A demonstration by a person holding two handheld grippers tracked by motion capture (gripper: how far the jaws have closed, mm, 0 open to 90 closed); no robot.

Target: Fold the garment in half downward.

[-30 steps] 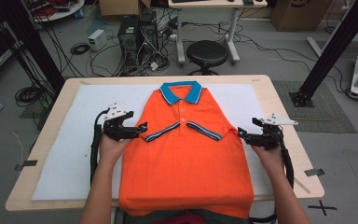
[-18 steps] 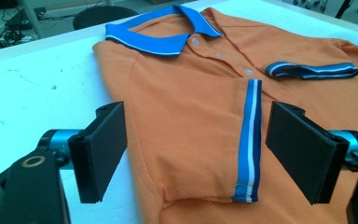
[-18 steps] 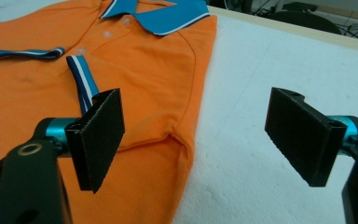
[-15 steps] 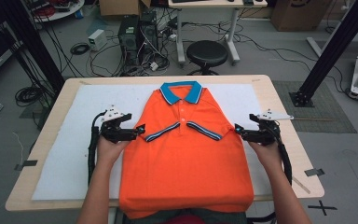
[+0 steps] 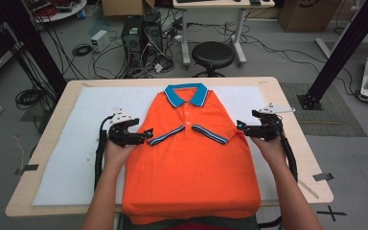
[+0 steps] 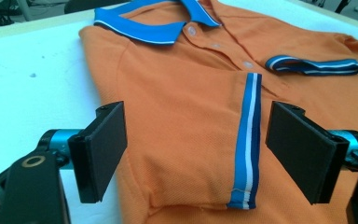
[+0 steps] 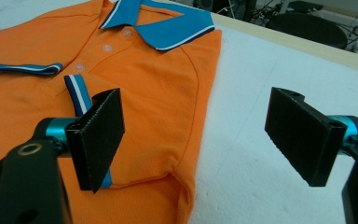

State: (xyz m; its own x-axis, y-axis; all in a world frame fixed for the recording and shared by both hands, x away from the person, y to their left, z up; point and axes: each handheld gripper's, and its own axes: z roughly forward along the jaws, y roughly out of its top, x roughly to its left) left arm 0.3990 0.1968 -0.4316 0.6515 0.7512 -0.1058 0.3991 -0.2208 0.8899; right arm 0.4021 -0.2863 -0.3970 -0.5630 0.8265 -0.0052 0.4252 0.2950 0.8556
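Both tongs (image 5: 149,135) (image 5: 240,126) have closed in on the shirt (image 5: 191,167).

1. The polo shirt (image 5: 191,153) is lying flat on the sheet (image 5: 76,143) covering the surface (image 5: 287,100), collar facing away.
2. The left gripper (image 5: 146,136) is sitting at its left edge, the right gripper (image 5: 242,128) at its right.

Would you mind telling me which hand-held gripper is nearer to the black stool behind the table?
Right. The right hand-held gripper sits at the shirt's right edge, diagonally below the stool; the left hand-held gripper is farther off.
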